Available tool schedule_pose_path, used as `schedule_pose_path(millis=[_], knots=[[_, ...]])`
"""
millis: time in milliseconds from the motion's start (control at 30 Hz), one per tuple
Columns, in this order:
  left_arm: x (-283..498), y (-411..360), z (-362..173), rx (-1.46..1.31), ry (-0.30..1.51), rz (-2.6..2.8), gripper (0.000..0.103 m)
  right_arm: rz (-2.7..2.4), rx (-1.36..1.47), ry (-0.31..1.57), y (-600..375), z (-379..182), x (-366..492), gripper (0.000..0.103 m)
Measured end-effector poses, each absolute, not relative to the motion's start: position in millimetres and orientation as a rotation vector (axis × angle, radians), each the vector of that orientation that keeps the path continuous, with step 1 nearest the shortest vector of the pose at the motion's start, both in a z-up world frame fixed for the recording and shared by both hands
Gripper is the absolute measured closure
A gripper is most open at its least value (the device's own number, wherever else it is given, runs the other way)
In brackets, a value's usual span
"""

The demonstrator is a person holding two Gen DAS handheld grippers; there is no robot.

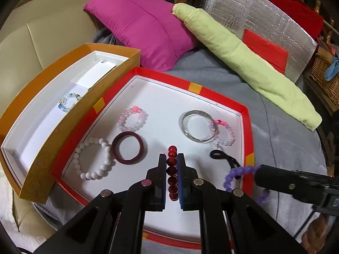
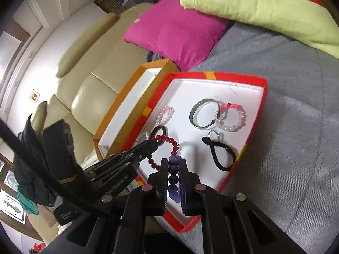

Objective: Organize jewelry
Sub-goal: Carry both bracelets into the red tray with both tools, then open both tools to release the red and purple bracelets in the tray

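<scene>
Two open boxes on a grey blanket, a beaded bracelet clamped in each hand-held gripper.

At lower centre of the left wrist view, the left hand-held gripper pinches a dark red bead bracelet over the red box; at lower right, the right hand-held gripper grips a purple bead bracelet. The red box holds a white bead bracelet, maroon bangle, two pink bead bracelets, silver bangle and black cord. At left, the orange box holds a pale glass-bead bracelet.
</scene>
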State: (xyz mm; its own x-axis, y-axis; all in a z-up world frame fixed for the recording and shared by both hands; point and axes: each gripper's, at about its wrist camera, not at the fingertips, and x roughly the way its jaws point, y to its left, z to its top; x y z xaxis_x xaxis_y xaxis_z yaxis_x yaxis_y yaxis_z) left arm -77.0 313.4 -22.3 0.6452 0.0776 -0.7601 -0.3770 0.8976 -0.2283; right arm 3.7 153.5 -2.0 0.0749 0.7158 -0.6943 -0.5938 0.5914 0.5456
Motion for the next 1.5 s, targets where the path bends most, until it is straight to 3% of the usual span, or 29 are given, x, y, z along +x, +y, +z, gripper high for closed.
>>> schedule_pose_path(millis=[567,1500], knots=[[-75,327,-37,-0.359,0.877,0.312,0.093,0.916,0.061,1.176,182,-33,22,0.093],[-72,322,-40,-0.334,0.897,0.333,0.093,0.857,-0.013,1.165,186,-35,25,0.093]])
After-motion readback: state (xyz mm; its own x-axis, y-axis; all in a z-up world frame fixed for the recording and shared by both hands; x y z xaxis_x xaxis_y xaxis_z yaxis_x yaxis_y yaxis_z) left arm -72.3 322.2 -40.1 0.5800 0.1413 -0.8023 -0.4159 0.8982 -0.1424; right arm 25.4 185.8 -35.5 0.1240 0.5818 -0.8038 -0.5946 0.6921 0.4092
